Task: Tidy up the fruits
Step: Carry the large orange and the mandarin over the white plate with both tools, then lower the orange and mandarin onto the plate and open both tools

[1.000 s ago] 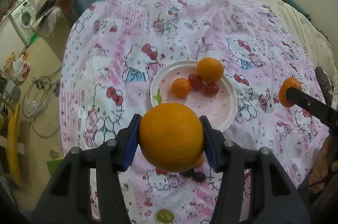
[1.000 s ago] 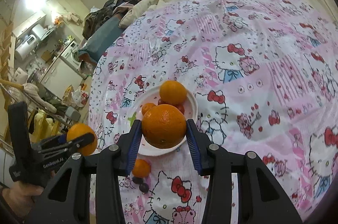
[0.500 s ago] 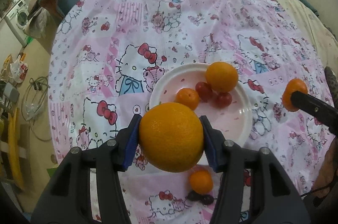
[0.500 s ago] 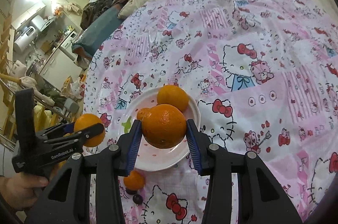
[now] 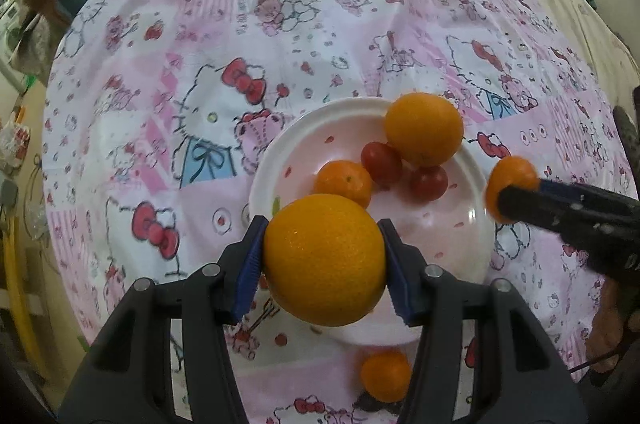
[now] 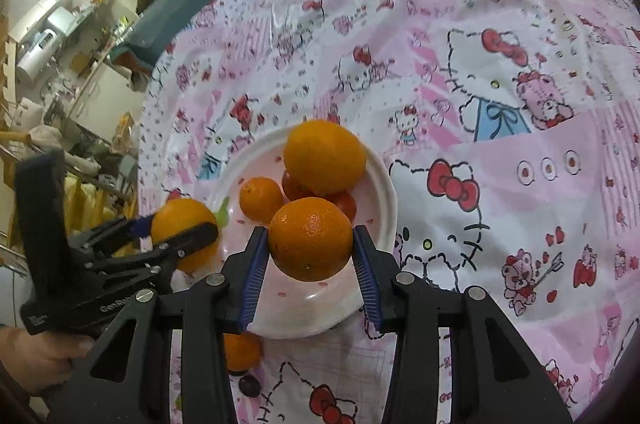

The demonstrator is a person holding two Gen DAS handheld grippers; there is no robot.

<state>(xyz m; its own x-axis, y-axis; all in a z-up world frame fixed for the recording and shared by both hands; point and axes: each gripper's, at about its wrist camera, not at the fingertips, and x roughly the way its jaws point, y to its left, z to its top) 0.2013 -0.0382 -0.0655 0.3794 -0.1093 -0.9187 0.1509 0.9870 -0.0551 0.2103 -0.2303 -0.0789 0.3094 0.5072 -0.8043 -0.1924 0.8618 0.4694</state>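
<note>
My left gripper (image 5: 322, 260) is shut on a large orange (image 5: 324, 258) held over the near rim of a white plate (image 5: 276, 152). My right gripper (image 6: 310, 252) is shut on another orange (image 6: 310, 238) over the plate's (image 6: 384, 184) near side. The plate holds a big orange (image 5: 423, 128), a small tangerine (image 5: 343, 182) and two red cherry tomatoes (image 5: 381, 158). In the left wrist view the right gripper's orange (image 5: 510, 180) shows at the plate's right edge. In the right wrist view the left gripper's orange (image 6: 184, 234) shows at the plate's left edge.
A small tangerine (image 5: 386, 374) lies on the pink Hello Kitty cloth (image 5: 160, 64) just in front of the plate; it also shows in the right wrist view (image 6: 240, 350) beside a dark grape (image 6: 250, 386). Bedding and clutter lie beyond the cloth.
Both grippers have moved forward and closer to the plate with their oranges; the plate now looks larger, and the two grippers have come nearer each other.
</note>
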